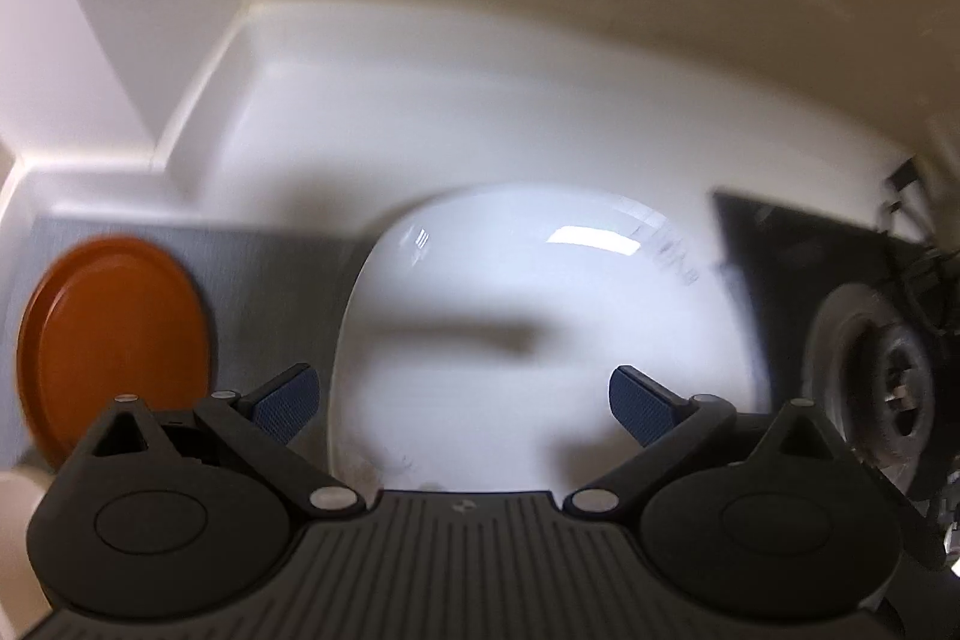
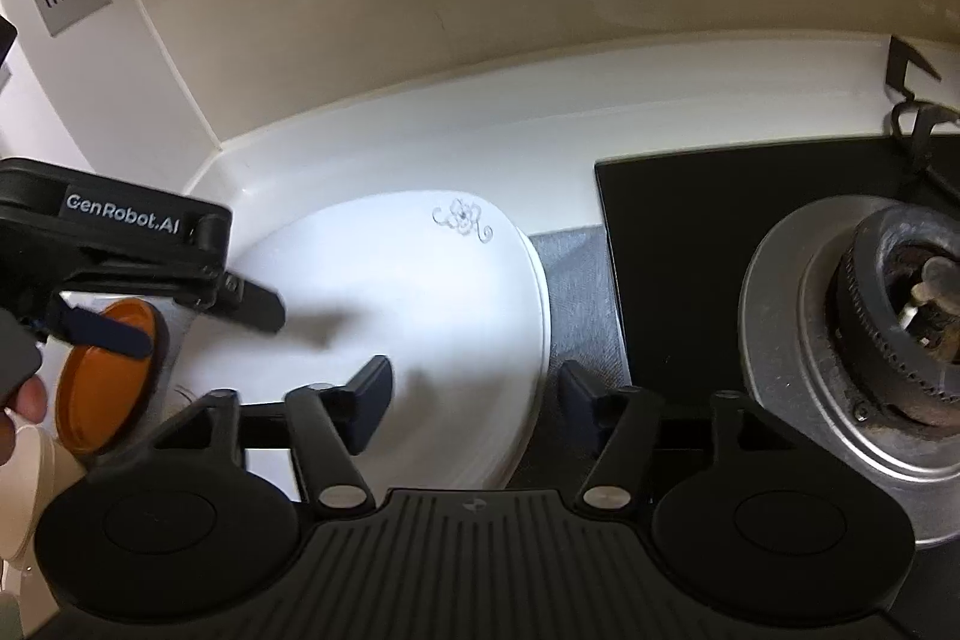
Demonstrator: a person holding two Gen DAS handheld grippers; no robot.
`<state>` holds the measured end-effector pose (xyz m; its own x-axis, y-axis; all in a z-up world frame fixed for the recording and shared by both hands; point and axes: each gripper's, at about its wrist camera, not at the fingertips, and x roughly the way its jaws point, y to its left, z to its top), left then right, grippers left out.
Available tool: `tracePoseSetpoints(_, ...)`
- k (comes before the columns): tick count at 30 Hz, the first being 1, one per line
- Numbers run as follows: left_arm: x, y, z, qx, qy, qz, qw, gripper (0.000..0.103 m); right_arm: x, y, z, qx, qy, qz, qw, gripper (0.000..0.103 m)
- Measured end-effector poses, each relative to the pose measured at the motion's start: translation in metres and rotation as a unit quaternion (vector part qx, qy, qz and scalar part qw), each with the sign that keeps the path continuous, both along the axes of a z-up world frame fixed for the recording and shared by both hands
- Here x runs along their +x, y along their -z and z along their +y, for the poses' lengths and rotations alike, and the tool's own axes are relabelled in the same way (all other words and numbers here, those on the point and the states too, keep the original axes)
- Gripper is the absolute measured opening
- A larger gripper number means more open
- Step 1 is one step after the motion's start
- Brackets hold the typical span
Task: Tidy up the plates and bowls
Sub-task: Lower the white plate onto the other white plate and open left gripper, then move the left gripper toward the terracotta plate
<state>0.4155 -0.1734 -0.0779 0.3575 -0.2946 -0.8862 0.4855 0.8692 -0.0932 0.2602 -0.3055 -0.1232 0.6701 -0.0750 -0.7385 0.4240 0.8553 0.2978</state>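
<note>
White plate (image 2: 390,316) flat below both tongs, left (image 1: 462,406) and right (image 2: 474,400) spread, empty

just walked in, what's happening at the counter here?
A person is working two handheld grippers over a white plate lying flat on the counter beside the gas burner. Both the left gripper and the right gripper are open; the right one's fingers straddle the plate's near edge without pressing it. A small orange plate sits to the left, untouched.
</note>
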Motion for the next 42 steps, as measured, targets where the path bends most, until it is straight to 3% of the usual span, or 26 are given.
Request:
tracePoseSetpoints(4, -0.013, -0.014, 0.019, -0.077, 0.012, -0.019, 0.9968, 0.103, -0.011, -0.022, 0.007, -0.024, -0.008, -0.019, 1.0, 0.088)
tracePoseSetpoints(10, -0.036, -0.032, 0.043, -0.106, 0.025, -0.073, 0.9914, 0.103, -0.037, -0.056, 0.016, -0.05, -0.011, -0.04, 0.998, 0.092)
tracePoseSetpoints(18, -0.097, -0.051, 0.082, -0.065, 0.051, -0.144, 0.9861, 0.103, -0.083, -0.089, 0.036, -0.077, -0.016, -0.062, 0.995, 0.094)
tracePoseSetpoints(23, -0.144, -0.052, 0.134, -0.045, 0.016, -0.176, 0.9833, 0.103, -0.114, -0.097, 0.06, -0.071, -0.03, -0.055, 0.995, 0.099)
tracePoseSetpoints(25, -0.163, -0.05, 0.155, -0.05, 0.015, -0.187, 0.981, 0.103, -0.123, -0.098, 0.07, -0.071, -0.034, -0.052, 0.996, 0.103)
tracePoseSetpoints(29, -0.192, -0.046, 0.195, -0.11, 0.002, -0.175, 0.9784, 0.103, -0.136, -0.102, 0.088, -0.061, -0.03, -0.055, 0.996, 0.103)
tracePoseSetpoints(31, -0.201, -0.045, 0.207, -0.12, -0.012, -0.166, 0.9786, 0.103, -0.138, -0.103, 0.097, -0.055, -0.041, -0.058, 0.996, 0.103)
tracePoseSetpoints(36, -0.21, -0.054, 0.223, -0.095, -0.031, -0.187, 0.9773, 0.103, -0.135, -0.108, 0.119, -0.047, -0.091, -0.057, 0.993, 0.103)
tracePoseSetpoints(42, -0.216, -0.075, 0.246, -0.077, -0.043, -0.239, 0.9669, 0.103, -0.125, -0.123, 0.141, -0.047, -0.13, -0.076, 0.987, 0.103)
